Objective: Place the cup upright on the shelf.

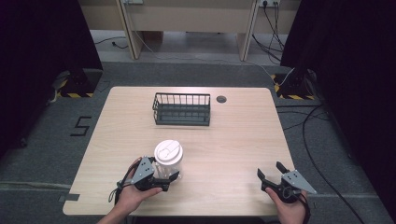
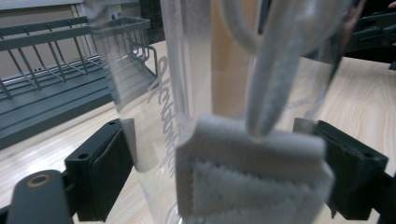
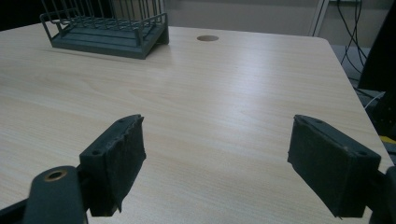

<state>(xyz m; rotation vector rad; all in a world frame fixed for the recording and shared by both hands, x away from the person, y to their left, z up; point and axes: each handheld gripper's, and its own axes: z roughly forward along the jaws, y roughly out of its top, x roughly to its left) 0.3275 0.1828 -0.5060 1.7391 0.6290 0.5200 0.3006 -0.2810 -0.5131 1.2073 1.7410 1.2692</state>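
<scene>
Left gripper (image 1: 166, 179): jaws clamped low on clear lidded cup (image 1: 168, 158); near table edge
Right gripper (image 1: 272, 173): jaws spread, empty
Wire basket (image 1: 181, 108): well apart, beyond cup
Risk: low hold on slick wall; cup may tip or slip if lifted

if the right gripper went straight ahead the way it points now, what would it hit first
Probably nothing soon: the right gripper faces bare table. The wire basket sits far off to the left of that line.
</scene>
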